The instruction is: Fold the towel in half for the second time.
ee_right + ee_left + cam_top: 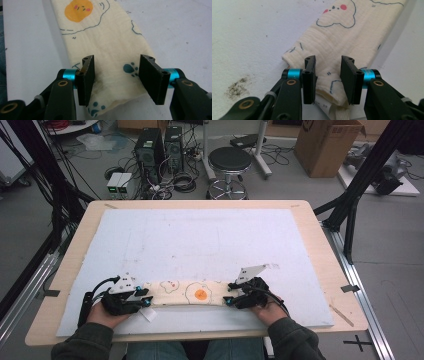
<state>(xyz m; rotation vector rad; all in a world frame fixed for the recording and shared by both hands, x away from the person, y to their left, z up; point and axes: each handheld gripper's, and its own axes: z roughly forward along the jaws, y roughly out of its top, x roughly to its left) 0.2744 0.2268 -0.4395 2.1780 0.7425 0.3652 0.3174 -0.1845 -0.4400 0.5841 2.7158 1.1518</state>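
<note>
- Near the tabletop's six o'clock edge, on the pale blue mat, a folded cream cloth lies flat as a long narrow band from nine to three o'clock.
- Left hand-held gripper: jaws parted around the nine o'clock end, pads off the fabric, nothing held.
- Right hand-held gripper: same at three o'clock.
- Judgement: one gripper per end suits keeping the band square for another fold.

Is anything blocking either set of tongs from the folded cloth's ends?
Nothing visible is. The left tongs straddle one end of the folded cloth and the right tongs straddle the other, jaws apart with only cloth between them. The white mat around it is bare.
</note>
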